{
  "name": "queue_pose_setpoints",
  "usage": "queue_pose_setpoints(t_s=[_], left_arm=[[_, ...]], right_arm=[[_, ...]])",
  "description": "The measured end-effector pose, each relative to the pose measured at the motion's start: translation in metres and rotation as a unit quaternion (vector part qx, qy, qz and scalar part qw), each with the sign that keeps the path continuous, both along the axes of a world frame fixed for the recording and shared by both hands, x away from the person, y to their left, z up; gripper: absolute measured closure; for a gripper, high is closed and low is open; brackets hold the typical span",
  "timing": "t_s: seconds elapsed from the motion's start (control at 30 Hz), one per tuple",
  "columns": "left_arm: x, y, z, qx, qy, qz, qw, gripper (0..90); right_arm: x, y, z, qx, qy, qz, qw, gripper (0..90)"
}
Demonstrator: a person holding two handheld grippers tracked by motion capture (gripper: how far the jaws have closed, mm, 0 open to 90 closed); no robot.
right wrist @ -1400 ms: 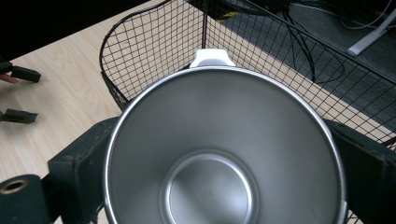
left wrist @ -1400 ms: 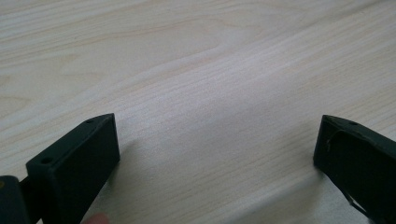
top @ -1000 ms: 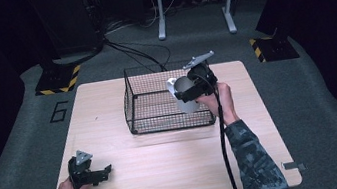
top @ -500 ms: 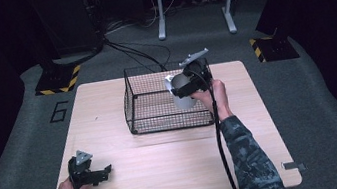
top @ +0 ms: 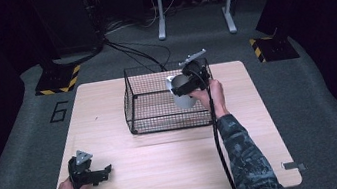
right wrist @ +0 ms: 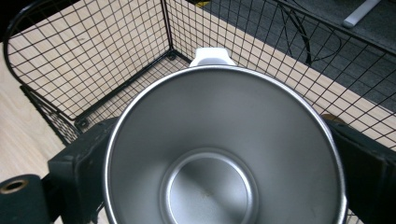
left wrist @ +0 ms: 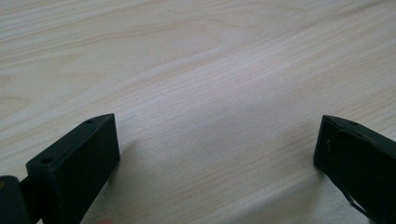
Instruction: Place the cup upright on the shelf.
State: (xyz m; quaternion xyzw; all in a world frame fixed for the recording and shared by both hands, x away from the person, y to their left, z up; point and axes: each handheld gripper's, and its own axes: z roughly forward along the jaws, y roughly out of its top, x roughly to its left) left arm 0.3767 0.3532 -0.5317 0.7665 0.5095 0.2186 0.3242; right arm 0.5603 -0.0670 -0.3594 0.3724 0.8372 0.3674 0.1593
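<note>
A black wire basket point(top: 129, 100) stands on the far middle of the wooden table point(top: 167, 165). My right gripper point(top: 186, 86) is shut on a white metal mug point(top: 183, 97) and holds it tilted inside the basket's right half. In the right gripper view the mug's steel inside point(right wrist: 219, 163) sits between the two black jaws, its white handle point(right wrist: 212, 56) pointing away, with the basket's mesh point(right wrist: 93, 56) around it. My left gripper point(top: 102, 174) rests low at the table's near left corner, open. Bare wood lies between its jaws point(left wrist: 219, 154).
Beyond the table lie grey carpet, black cables point(top: 140, 53), a metal stand's feet point(top: 196, 24) and yellow-black striped blocks point(top: 58, 80). A "6" point(top: 59, 112) is marked on the floor at the left.
My right gripper has carried the mug leftward and down, from over the basket's right rim into the basket. The left gripper has stayed put.
</note>
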Motion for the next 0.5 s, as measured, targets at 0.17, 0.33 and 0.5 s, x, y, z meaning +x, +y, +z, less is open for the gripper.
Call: queue_pose_setpoints(t_s=[0.17,0.33,0.5], left_arm=[[0.000,0.000,0.000,0.000,0.000,0.000,1.0000,0.3],[0.000,0.000,0.000,0.000,0.000,0.000,1.0000,0.3],[0.000,0.000,0.000,0.000,0.000,0.000,1.0000,0.3]], right_arm=[[0.006,0.001,-0.006,0.004,0.009,-0.010,0.9999,5.6],[0.011,0.002,-0.013,0.005,0.016,-0.016,0.9997,5.6],[0.015,0.001,-0.018,0.009,0.024,-0.014,0.9996,5.6]])
